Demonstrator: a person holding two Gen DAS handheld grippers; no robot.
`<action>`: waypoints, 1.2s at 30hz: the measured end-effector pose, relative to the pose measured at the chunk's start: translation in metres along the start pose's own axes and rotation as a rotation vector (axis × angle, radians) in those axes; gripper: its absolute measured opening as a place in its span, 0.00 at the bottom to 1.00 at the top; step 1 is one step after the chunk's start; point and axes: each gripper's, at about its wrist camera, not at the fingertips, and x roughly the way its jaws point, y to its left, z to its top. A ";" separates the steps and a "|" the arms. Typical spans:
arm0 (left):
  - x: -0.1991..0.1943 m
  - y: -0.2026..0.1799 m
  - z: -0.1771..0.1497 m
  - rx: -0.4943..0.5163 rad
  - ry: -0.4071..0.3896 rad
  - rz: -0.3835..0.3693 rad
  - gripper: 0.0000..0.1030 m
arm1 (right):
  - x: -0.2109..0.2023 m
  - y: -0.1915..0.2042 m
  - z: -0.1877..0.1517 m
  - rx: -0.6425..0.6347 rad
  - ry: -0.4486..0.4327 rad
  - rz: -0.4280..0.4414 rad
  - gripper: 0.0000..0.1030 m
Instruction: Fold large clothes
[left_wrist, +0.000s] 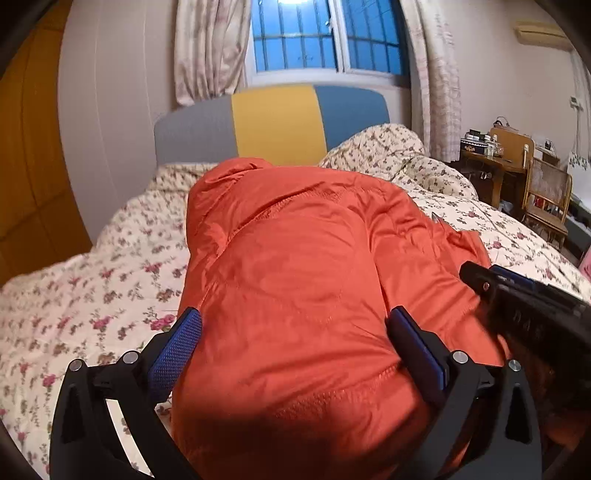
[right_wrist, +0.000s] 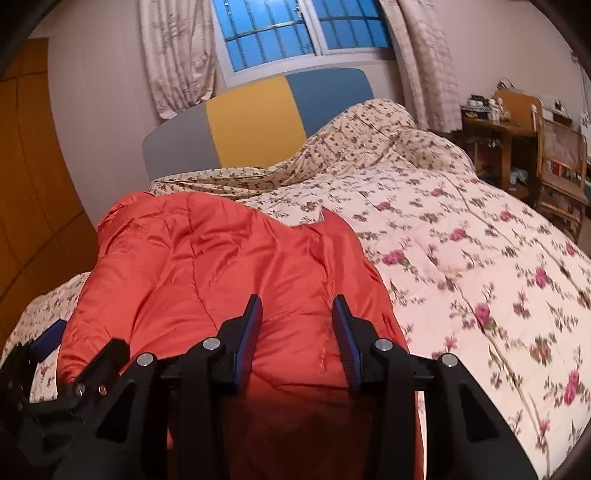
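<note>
An orange padded jacket (left_wrist: 295, 280) lies lengthwise on the flowered quilt (left_wrist: 92, 288), folded into a narrow bundle; it also shows in the right wrist view (right_wrist: 207, 266). My left gripper (left_wrist: 295, 325) is wide open, its blue pads (left_wrist: 177, 350) straddling the jacket's near end. My right gripper (right_wrist: 297, 314) is open above the jacket's right side, with nothing between its pads (right_wrist: 345, 332). The right gripper shows at the right of the left wrist view (left_wrist: 524, 306). The left gripper shows at the lower left of the right wrist view (right_wrist: 48, 362).
The bed's grey, yellow and blue headboard (left_wrist: 273, 122) stands under a curtained window (left_wrist: 325, 37). A bunched flowered duvet (right_wrist: 369, 136) lies at the far right of the bed. A wooden desk and chair (left_wrist: 532, 177) stand to the right, and a wooden wardrobe (left_wrist: 29, 147) to the left.
</note>
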 end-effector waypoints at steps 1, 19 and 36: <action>0.002 0.000 -0.001 0.000 0.003 -0.003 0.97 | 0.002 0.001 -0.001 -0.005 0.005 -0.017 0.39; -0.012 0.040 0.004 -0.081 0.125 -0.145 0.97 | -0.023 -0.045 -0.005 0.182 0.088 0.061 0.79; -0.002 0.086 -0.024 -0.274 0.291 -0.376 0.97 | -0.011 -0.068 -0.019 0.337 0.327 0.247 0.88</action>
